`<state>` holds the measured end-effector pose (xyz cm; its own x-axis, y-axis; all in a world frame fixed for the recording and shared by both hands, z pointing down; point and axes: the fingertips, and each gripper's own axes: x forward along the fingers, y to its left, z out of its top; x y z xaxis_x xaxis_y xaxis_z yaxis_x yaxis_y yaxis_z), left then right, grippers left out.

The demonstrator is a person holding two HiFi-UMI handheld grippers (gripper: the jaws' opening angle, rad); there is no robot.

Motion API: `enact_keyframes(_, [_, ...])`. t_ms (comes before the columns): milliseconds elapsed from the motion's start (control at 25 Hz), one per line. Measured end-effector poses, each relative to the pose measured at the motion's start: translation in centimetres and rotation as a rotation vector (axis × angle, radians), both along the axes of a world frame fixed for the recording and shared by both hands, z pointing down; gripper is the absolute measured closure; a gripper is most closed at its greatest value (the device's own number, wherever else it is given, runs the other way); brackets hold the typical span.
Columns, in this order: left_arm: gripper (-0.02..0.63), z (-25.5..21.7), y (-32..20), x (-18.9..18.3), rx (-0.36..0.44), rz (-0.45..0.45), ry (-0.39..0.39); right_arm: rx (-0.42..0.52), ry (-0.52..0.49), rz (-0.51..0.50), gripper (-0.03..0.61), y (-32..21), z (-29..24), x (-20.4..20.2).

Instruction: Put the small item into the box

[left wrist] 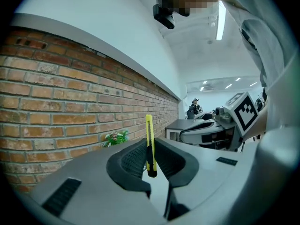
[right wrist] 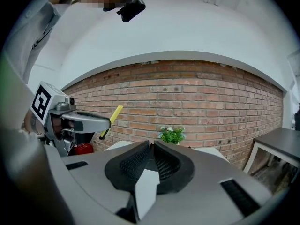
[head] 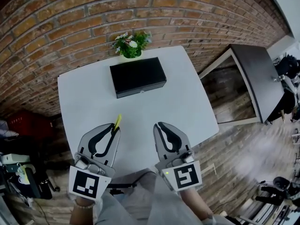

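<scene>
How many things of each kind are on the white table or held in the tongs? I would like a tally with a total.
black box: 1
potted plant: 1
yellow utility knife, gripped in the left tongs: 1
Total: 3

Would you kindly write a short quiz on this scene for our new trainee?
1. Multiple choice: what does the left gripper hold? A) a yellow utility knife B) a spoon C) nothing
2. True or false: the black box on the white table stands open.
3. Fill in: the right gripper has its jaws ___, with nothing between them.
Key: 1 A; 2 false, its lid is shut; 3 together.
</scene>
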<state>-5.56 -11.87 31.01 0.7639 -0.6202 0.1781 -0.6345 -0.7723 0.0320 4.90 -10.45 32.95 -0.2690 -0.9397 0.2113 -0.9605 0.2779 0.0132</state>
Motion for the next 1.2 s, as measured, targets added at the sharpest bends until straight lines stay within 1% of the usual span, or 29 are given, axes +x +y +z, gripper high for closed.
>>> enact_keyframes(280, [0.554,2.1,-2.2,0.1,-0.029,-0.027,-0.042,-0.047,0.009,-0.018,0.520,-3.2,3.0,0.8])
enact_keyframes(440, [0.554,2.7,-3.3,0.1,-0.023,-0.043,-0.047,-0.101,0.019,-0.028,0.520,-4.7,5.1,0.9])
enact_keyframes(480, [0.554,2.9,-3.5,0.2,-0.021,-0.045,-0.052,-0.103,0.022,-0.035,0.520,-5.1,5.4,0.9])
enact_keyframes(560, [0.554,3.1,-3.9,0.3,-0.015,-0.045,-0.064,-0.077,0.023,-0.043,0.520,-6.2,5.6,0.9])
enact_keyframes(640, [0.554,3.5,-4.2,0.4,-0.006,-0.043,-0.081,-0.073,0.025,-0.049,0.520,-7.2,6.2,1.0])
enact_keyframes(760, [0.554,4.0,-4.6,0.4,0.021,-0.033,-0.119,-0.126,0.043,-0.058,0.520,-7.9,8.1,1.2])
enact_keyframes(880, [0.554,4.6,-4.8,0.3,0.035,-0.031,-0.146,-0.138,0.057,-0.063,0.520,-9.0,9.5,1.4])
enact_keyframes(1120, [0.554,5.8,-5.2,-0.4,0.020,-0.066,-0.166,-0.173,0.059,-0.046,0.520,-11.2,12.0,1.8])
enact_keyframes(1200, [0.554,6.2,-5.4,-0.7,0.011,-0.083,-0.167,-0.198,0.061,-0.050,0.520,-11.8,13.0,1.8])
